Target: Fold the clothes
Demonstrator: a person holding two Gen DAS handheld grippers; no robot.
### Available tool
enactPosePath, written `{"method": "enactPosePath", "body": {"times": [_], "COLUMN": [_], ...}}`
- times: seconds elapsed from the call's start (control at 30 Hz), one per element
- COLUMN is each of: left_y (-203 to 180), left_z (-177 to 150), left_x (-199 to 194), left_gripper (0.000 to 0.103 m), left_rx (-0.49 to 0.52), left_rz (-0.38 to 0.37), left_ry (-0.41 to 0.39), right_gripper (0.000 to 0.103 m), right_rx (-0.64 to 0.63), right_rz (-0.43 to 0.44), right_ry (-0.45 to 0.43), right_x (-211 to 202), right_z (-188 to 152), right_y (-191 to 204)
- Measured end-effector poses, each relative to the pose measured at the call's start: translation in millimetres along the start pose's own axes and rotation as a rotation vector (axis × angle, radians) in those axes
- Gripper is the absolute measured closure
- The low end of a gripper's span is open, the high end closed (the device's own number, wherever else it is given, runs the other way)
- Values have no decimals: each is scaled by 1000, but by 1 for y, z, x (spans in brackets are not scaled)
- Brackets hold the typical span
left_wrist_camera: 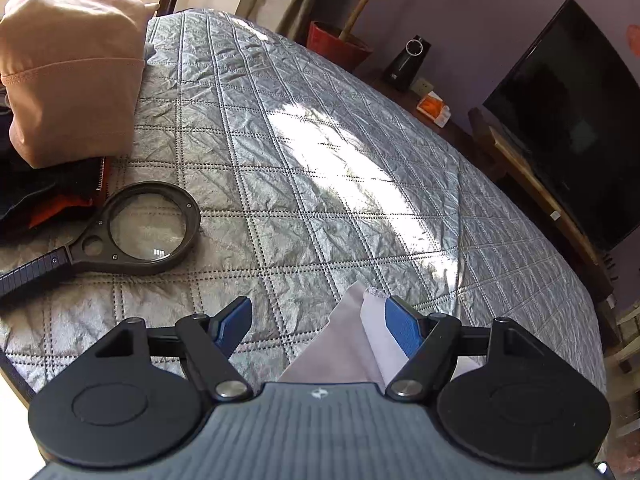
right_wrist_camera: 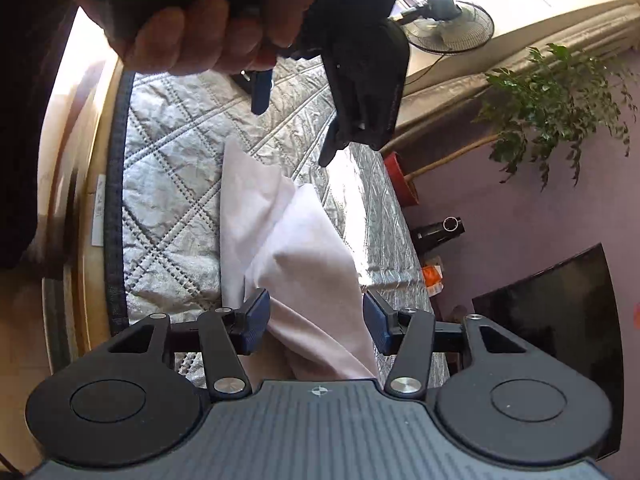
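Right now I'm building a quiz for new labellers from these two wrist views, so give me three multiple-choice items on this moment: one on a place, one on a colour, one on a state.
1. Where does the magnifying glass lie?
A. on the quilted cover
B. on the TV stand
C. on top of the peach garment

2. What colour is the cloth between the right gripper's fingers?
A. orange
B. pale white-pink
C. black

3. How does the left gripper stand?
A. shut on the magnifying glass handle
B. shut on the cover's black edge
C. open, with a corner of the cloth beside one finger

Answers:
1 A, it rests flat on the quilted cover, beside the peach garment.
2 B, the folds show pale white-pink against the silver quilt.
3 C, the blue pads stand wide apart in the left wrist view.
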State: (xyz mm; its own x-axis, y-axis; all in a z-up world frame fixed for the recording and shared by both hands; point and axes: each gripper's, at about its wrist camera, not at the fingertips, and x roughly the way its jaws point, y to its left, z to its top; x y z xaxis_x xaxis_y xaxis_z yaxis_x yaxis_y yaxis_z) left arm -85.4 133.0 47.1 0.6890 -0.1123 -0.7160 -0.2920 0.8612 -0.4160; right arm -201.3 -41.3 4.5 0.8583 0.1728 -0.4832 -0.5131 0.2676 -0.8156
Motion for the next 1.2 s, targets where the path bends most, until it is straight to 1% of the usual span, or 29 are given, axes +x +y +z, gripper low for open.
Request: {"method": "enactPosePath", "body": {"times": [0.07, 0.17, 0.23, 0.37, 0.4, 0.43, 0.47, 0.5, 0.53, 0.6, 0.63, 0.7, 0.77, 0.8, 0.87, 0.9, 0.97, 1.0, 1.03, 1.07, 1.1, 1.17, 1.2], "left_y": [2, 4, 4, 3, 4, 4, 5, 6, 7, 8, 9, 12, 13, 14, 14, 14, 14, 14, 14, 15, 15, 15, 15], "left_z": [1, 3, 2, 2, 2, 2, 2, 2, 2, 3, 4, 5, 5, 5, 5, 5, 5, 4, 4, 4, 4, 4, 3], "left_x": [0, 1, 1, 1, 0, 1, 1, 1, 1, 0, 0, -2, -2, -1, -2, -3, -4, -4, -3, -3, -2, 1, 1], "left_gripper": [33, 33, 33, 33, 33, 33, 33, 33, 33, 33, 33, 33, 33, 33, 33, 33, 33, 33, 33, 33, 33, 33, 33], "left_rx": [-5, -20, -27, -21, -26, -32, -38, -44, -49, -60, -65, -82, -94, -97, -104, -104, -105, -105, -108, -111, -114, -119, -123], "left_rz": [2, -2, -9, -19, -21, -22, -24, -23, -21, -15, -13, -11, -17, -22, -31, -32, -37, -41, -46, -51, -52, -50, -53], "left_ry": [0, 5, 8, 6, 5, 7, 10, 10, 10, -3, -9, -18, -15, -11, -10, -13, -18, -16, -10, -3, 3, 15, 20], "right_gripper": [48, 47, 46, 46, 45, 51, 62, 101, 100, 100, 99, 99, 99, 98, 97, 97, 97, 97, 96, 95, 91, 83, 73], "right_rx": [-23, -80, -110, -136, -123, -111, -90, -39, 29, 162, 232, 444, 651, 716, 864, 922, 935, 923, 903, 851, 785, 654, 628], "right_rz": [32, 24, 42, 44, 54, 65, 81, 110, 119, 131, 117, 115, 112, 109, 158, 177, 194, 223, 247, 258, 261, 242, 249], "right_ry": [29, 8, 15, -29, -38, -48, -51, -38, -31, -23, -37, -89, -162, -174, -184, -175, -73, -25, 22, 60, 73, 61, 59], "right_x": [9, 6, 10, 17, 20, 24, 28, 33, 36, 40, 37, 26, 13, 10, 11, 13, 25, 31, 36, 38, 38, 28, 25], "right_z": [-1, -5, -7, 2, 7, 12, 17, 20, 21, 22, 22, 19, 9, 4, -10, -16, -23, -24, -25, -23, -20, -11, -9], "right_y": [3, 4, 7, 10, 7, 5, 2, -5, -13, -31, -41, -67, -91, -97, -106, -108, -101, -94, -86, -76, -68, -53, -50]}}
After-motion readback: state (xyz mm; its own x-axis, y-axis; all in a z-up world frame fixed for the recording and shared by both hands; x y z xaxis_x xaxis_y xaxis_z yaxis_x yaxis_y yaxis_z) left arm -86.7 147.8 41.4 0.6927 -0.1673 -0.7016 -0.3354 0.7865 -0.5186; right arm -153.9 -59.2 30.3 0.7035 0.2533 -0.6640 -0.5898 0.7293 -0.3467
